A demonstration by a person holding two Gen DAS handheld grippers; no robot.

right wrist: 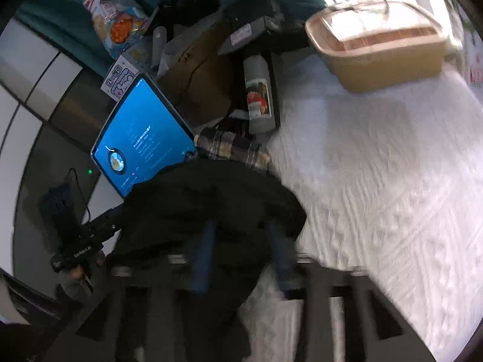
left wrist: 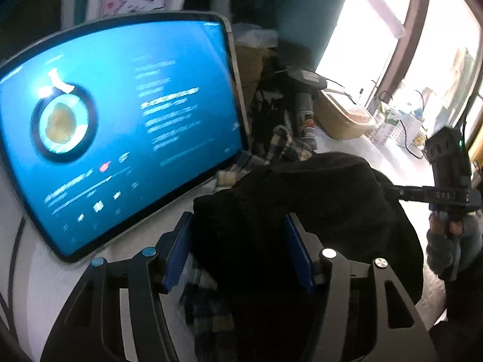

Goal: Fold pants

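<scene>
Left wrist view — both fingers [left wrist: 297,256] straddle black pants [left wrist: 302,205].

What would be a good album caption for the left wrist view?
Left claw straddles bunched black pants beside a glowing blue tablet.

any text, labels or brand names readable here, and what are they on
"DAS": white letters on the dark bar of the right gripper, left wrist view.
White lettering on the left gripper body, right wrist view: too blurred to read.
Tablet screen text: blurred, unreadable.
White box print: unreadable.
Can label: picture only, no legible words.
</scene>
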